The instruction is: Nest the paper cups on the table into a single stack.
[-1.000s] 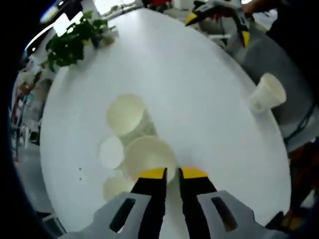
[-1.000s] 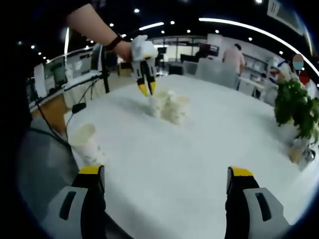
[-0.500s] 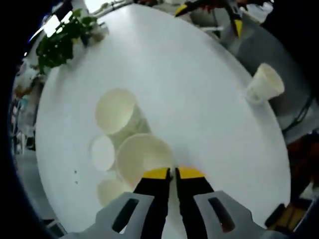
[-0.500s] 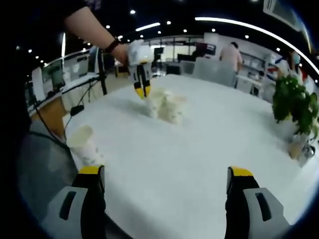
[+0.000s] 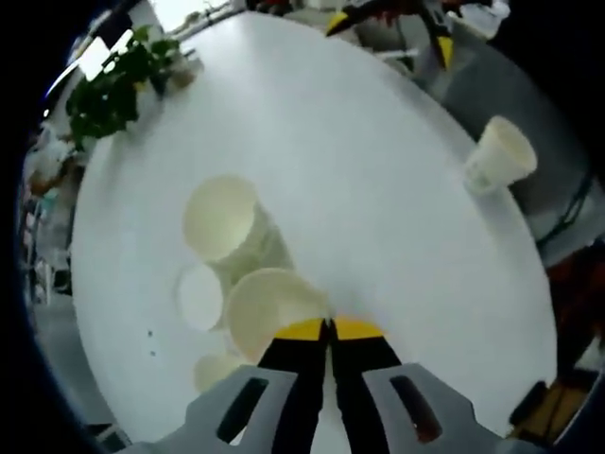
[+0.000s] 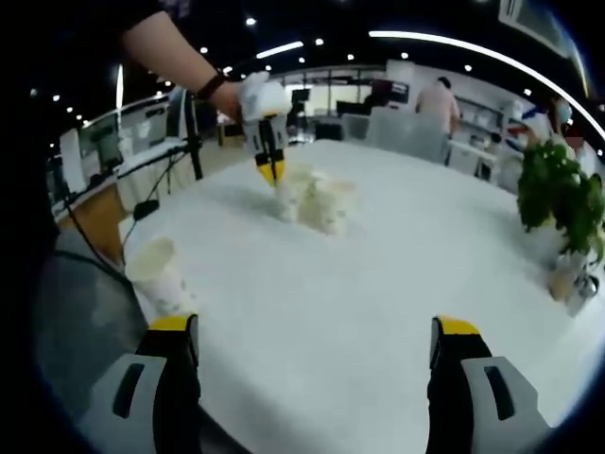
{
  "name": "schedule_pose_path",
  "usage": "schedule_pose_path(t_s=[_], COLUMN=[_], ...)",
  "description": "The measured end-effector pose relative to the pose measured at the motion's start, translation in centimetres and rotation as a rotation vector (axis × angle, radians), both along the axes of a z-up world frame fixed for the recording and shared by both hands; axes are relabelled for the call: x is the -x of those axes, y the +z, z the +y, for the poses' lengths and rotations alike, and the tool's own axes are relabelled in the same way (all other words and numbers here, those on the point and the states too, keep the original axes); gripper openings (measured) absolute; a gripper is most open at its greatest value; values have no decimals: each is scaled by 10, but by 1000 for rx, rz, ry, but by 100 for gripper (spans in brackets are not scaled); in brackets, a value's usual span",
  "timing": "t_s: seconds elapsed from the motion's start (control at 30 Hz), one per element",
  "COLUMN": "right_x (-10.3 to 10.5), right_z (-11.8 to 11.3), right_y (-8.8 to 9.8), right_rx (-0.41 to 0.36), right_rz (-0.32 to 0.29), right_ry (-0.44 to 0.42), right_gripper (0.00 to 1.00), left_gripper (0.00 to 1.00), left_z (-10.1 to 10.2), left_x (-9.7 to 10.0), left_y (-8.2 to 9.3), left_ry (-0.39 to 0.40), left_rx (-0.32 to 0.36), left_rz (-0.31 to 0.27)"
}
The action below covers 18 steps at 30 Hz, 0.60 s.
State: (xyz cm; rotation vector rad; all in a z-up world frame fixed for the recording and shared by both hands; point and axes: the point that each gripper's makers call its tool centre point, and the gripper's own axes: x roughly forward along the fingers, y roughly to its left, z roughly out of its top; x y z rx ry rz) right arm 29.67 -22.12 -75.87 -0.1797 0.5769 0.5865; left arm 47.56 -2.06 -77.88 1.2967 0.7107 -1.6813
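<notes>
1. My left gripper [image 5: 328, 328] has its yellow tips pinched together on the rim of the near paper cup [image 5: 269, 305]; whether cup wall lies between them I cannot tell.
2. That cup sits in a tight cluster of cups [image 6: 317, 200] mid-table; how many there are is hard to make out.
3. A lone cup [image 6: 161, 276] stands near the white table [image 6: 378, 284] edge.
4. My right gripper [image 6: 317, 350] hangs wide apart, holding nothing.
5. A potted plant [image 6: 562, 213] is blurred at the far side.

cream paper cups [image 5: 269, 307], white table [image 5: 378, 189], green plant [image 6: 558, 199], yellow-tipped blk jaws.
</notes>
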Motion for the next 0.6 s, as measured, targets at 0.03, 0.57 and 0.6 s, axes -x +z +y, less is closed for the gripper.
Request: schedule_pose_path(t_s=[0.03,0.57,0.6], right_x=[0,4,3], right_z=[0,2,2], right_y=[0,10,11], right_rx=[1,18,21], right_rz=[0,-21,-24], right_ry=[1,10,10], right_gripper=[100,100,100], left_gripper=[0,0,0], left_z=[0,-1,-1], left_x=[2,16,17], left_y=[1,24,26], left_ry=[-5,-11,-9], left_rx=[0,16,17], left_rz=[0,-17,-17])
